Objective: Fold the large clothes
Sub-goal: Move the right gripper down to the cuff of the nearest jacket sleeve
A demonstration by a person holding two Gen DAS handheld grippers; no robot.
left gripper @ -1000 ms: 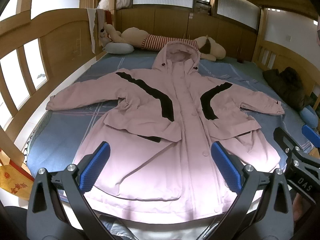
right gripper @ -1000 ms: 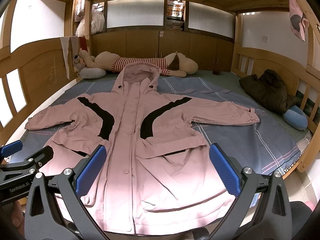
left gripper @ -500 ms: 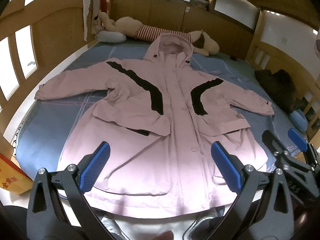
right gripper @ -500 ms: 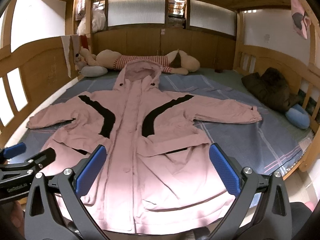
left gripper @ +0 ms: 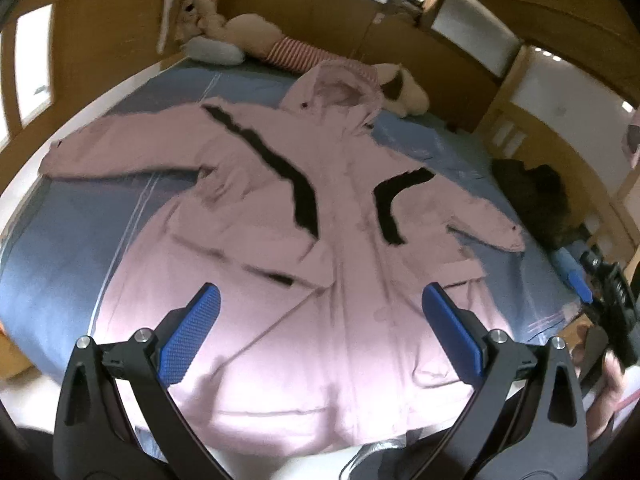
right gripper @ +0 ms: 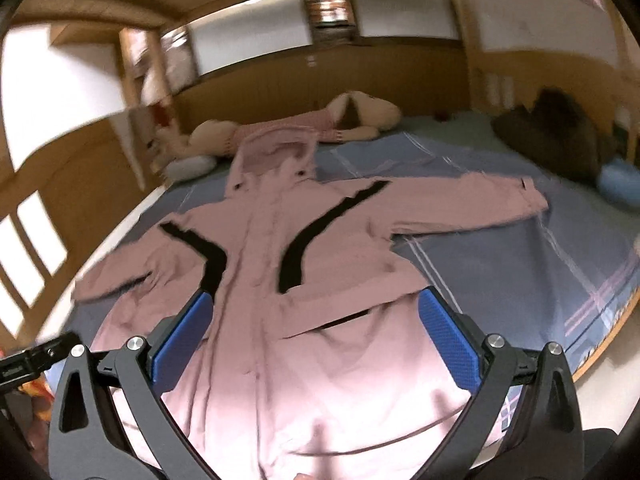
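A large pink hooded coat (left gripper: 332, 248) with black chest stripes lies face up, spread flat on the blue bed sheet (left gripper: 72, 240), sleeves out to both sides and hem toward me. It also shows in the right wrist view (right gripper: 280, 320). My left gripper (left gripper: 320, 332) is open and empty above the hem area. My right gripper (right gripper: 316, 340) is open and empty above the coat's lower half. The right gripper also shows at the right edge of the left wrist view (left gripper: 608, 304).
A long plush dog (right gripper: 304, 128) and a grey pillow (left gripper: 216, 50) lie at the head of the bed. A dark jacket (left gripper: 536, 196) and a blue cushion (right gripper: 618, 180) lie at the right side. Wooden bed rails (right gripper: 608, 344) enclose the mattress.
Both grippers have tilted and moved: the left view now rolls clockwise, the right view counter-clockwise, with motion blur. The coat lies unchanged. Both grippers remain open.
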